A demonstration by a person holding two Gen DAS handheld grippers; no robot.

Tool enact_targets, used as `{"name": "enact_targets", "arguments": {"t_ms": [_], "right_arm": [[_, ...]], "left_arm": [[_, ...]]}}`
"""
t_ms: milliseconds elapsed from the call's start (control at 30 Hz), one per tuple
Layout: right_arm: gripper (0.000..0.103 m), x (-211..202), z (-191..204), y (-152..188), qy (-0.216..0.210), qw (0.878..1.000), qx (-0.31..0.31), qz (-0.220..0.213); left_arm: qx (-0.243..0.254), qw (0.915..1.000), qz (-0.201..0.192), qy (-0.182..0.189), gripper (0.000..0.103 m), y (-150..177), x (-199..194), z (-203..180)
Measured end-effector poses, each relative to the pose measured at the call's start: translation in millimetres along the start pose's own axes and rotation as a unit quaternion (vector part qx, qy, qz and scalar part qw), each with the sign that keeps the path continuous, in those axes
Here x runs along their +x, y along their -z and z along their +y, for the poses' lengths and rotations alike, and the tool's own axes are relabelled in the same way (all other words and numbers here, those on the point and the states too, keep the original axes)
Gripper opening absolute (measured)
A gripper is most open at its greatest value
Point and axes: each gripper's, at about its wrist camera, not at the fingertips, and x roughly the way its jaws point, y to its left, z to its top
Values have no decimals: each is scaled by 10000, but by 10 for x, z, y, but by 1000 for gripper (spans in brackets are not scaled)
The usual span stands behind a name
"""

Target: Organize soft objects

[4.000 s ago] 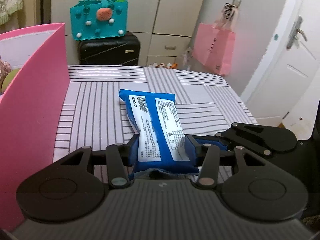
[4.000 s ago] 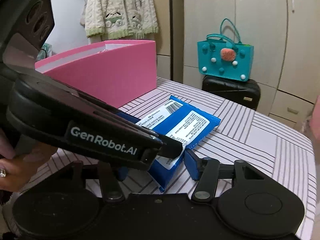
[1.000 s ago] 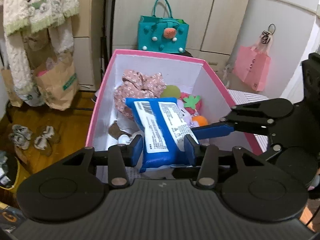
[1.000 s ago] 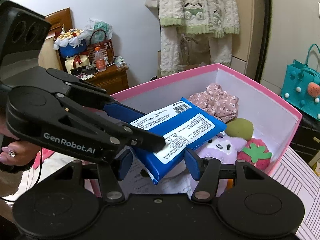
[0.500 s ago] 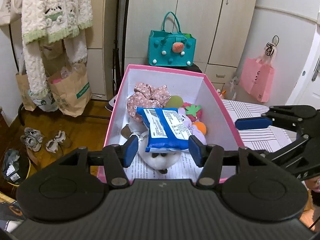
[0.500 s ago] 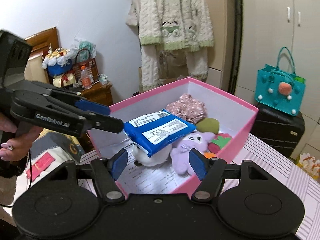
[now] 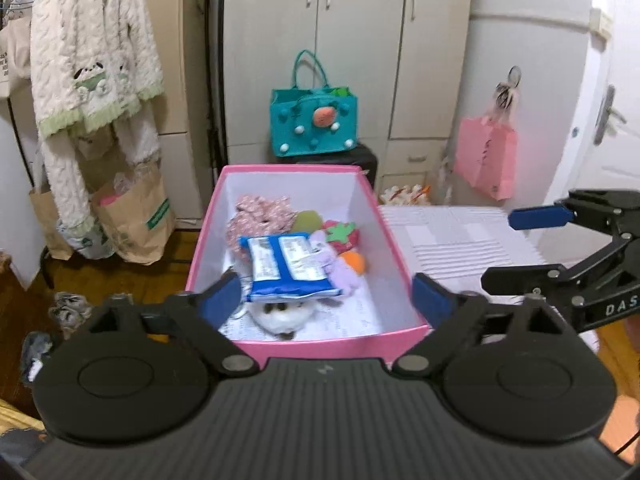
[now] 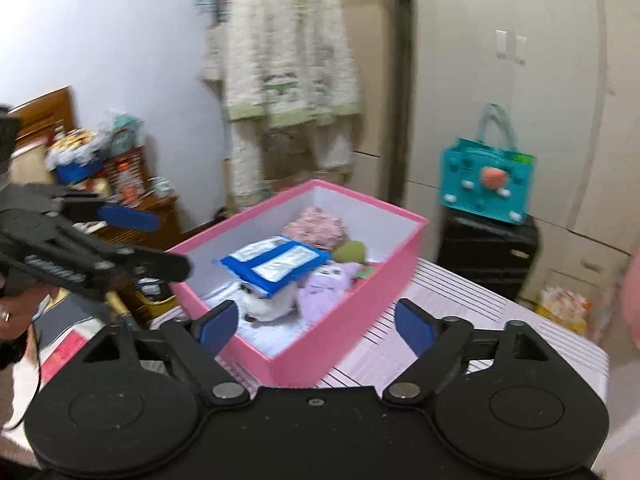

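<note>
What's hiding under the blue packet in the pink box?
The blue packet lies on a white plush toy and partly on a purple plush toy, inside the pink box. The packet covers the white toy's top, so its shape is unclear.

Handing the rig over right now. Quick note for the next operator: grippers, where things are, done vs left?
Left gripper: open, empty, jaws have just been opening; it sits back from the pink box.
Right gripper: open, empty, jaws have just been opening too.
Blue packet: released, lying in the box on top of the white plush, beside the purple plush.
Also in the box: floral cloth, green, strawberry and orange toys.
Done: packet boxed.
Left: nothing loose shows on the visible part of the striped table; check out of frame.
</note>
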Motion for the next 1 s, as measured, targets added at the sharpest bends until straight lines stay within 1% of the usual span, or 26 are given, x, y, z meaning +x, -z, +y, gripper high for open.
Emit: {"name": "enact_targets", "arguments": {"t_ms": [33,100,167,233,300,367,467,533,633,733,867,933,1000], "right_arm": [[97,-39,-23,0,154,9998,130,38],[99,-94,-68,-1,400,9987,301,139],[102,-129,-100,-1,702,9958,463,354],[102,-160,-114,19,1006,9925,471,504],[102,-221,-123,58,1149,9910,425,531],[102,-317,-139,99,1180,9907,505,459],[102,-478,-175,184,1107,9902,834,181],[102,-585,-194,247,998,9898,1016,17],[102,-716,-161,319,1019,9876,1193,-67],[102,-807,-93,374,1123,9876,1100,-49],[102,-884,26,461,1569,9842,821,10],[102,-930,52,496,1622,9833,826,-34],[102,-978,56,531,1568,9837,879,-86]], "left_arm": [[-49,10000,-46,39,101,-3,-33,-17],[-135,9999,-86,59,102,-4,-86,-47],[-161,9999,-54,7,103,-8,-117,-81],[-199,9998,-2,-100,103,-7,-157,-124],[-277,9990,146,-327,103,-8,-183,-168],[-307,9977,221,-568,103,7,-217,-215],[-234,9963,205,-804,103,59,-289,-278],[-172,9963,317,-781,103,85,-310,-312],[-243,9958,484,-742,103,156,-323,-359],[-275,9948,563,-799,103,230,-322,-431],[-218,9948,422,-906,103,294,-355,-521],[-144,9946,354,-961,103,306,-373,-576],[-114,9950,302,-949,103,306,-393,-609]]}}
